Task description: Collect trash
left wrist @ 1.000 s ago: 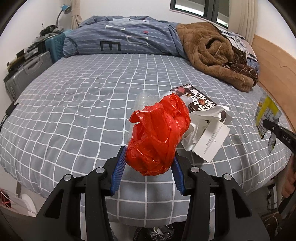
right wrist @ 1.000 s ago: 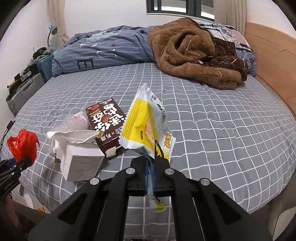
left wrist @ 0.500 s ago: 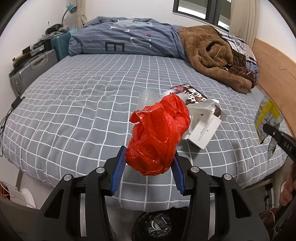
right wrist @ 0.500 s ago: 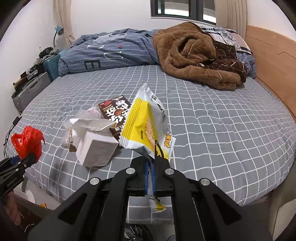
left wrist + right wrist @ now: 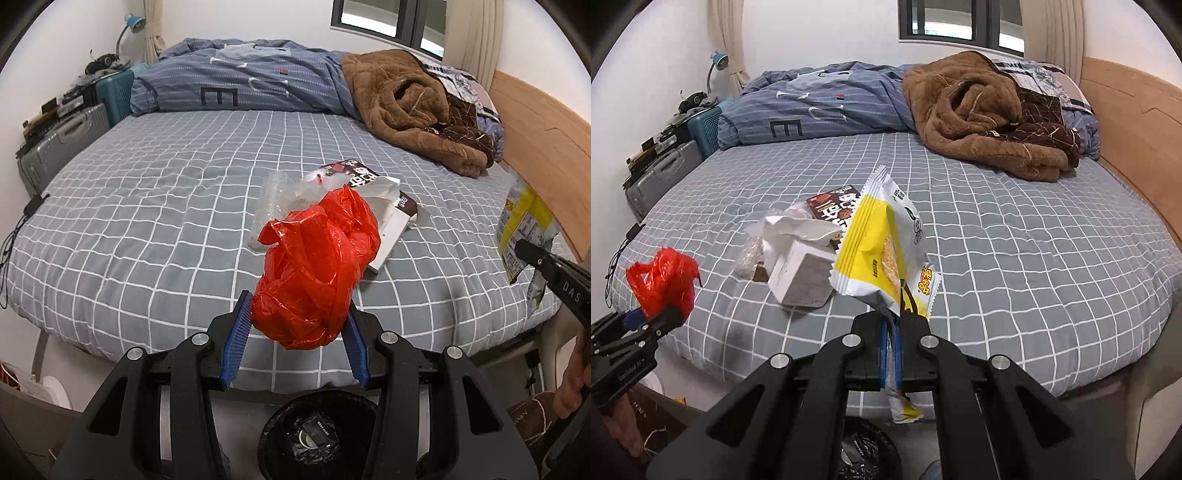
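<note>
Over bed edge | left gripper [image 5: 297,328] pinching crumpled red bag [image 5: 317,273] | right gripper [image 5: 893,332] pinching yellow wrapper [image 5: 882,251]

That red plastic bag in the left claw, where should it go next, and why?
Probably a short move back and down until the red plastic bag hangs over the black bin, then let go. The left gripper is clamped on the bag, and the bin's open mouth shows just below the bed edge.

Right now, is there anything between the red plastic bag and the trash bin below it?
Nothing visible. The red plastic bag is clamped in the left hand-held gripper at the bed's edge, and the black-lined trash bin sits open on the floor just below and nearer, with only air between.
</note>
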Motion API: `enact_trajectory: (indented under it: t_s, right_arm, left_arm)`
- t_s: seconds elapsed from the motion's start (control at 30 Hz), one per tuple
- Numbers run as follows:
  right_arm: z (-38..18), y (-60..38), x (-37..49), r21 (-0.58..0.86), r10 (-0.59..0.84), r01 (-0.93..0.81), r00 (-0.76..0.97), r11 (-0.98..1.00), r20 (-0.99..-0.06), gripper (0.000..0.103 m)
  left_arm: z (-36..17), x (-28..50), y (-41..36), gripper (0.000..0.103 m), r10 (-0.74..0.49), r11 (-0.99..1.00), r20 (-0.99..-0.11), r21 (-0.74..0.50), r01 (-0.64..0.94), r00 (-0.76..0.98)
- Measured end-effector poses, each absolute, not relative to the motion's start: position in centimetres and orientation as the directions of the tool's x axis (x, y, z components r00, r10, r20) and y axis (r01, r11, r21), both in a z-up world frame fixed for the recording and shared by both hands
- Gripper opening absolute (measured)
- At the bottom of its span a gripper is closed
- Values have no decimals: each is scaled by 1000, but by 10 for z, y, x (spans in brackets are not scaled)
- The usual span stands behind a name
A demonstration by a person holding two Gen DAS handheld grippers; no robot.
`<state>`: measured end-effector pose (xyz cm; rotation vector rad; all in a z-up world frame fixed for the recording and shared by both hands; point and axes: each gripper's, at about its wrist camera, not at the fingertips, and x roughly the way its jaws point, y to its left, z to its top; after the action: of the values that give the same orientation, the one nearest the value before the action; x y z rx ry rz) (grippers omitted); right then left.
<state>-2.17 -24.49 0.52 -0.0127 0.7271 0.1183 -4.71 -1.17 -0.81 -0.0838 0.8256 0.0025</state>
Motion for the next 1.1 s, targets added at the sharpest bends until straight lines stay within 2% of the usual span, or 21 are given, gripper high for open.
enact_trajectory:
  t_s: [1.1]
  right_arm:
    - [6, -221, -84, 43, 164, -187, 706, 982, -689, 2]
  left_arm:
    - [13, -99, -12, 46, -64, 994, -721, -105, -18, 690]
